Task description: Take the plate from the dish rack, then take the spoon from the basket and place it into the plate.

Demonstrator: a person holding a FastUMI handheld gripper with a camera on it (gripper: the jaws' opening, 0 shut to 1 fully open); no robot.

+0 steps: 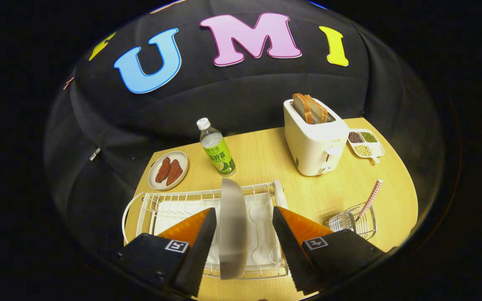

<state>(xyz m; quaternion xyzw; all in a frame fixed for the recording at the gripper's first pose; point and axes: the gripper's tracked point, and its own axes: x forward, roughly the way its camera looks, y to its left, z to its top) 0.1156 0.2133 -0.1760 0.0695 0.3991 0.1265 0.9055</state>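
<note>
Seen from above a light wooden desk (266,159) set against a dark cloth wall.

Nearest: a white wire dish rack (174,205) on a white drip tray, holding one grey plate (233,228) standing upright on its edge, edge-on to the camera.

Claw (241,246) spread open, one finger on each side of the plate, left finger close beside the plate's face, right finger a little apart from it, neither clearly pressing. Nothing gripped.

To the right of the rack, beyond the right finger: a small wire basket (352,223), holding a spoon (368,200) with a red-and-white checked handle leaning up and out to the right. Bowl of the spoon down inside the basket, hard to make out.

Behind the rack, near its middle: a clear plastic bottle (217,148) with a white cap and a green label, standing slightly tilted in the fisheye.

Left of the bottle: a small round white dish (168,170) carrying two reddish-brown pieces of food side by side.

Farther back on the right: a cream toaster (314,140) with two slices of bread (310,108) standing up out of its slots.

Just right of the toaster: a white divided tray (365,143) with three compartments, one of dark reddish beans, one of green beans, one of pale yellow beans.
</note>
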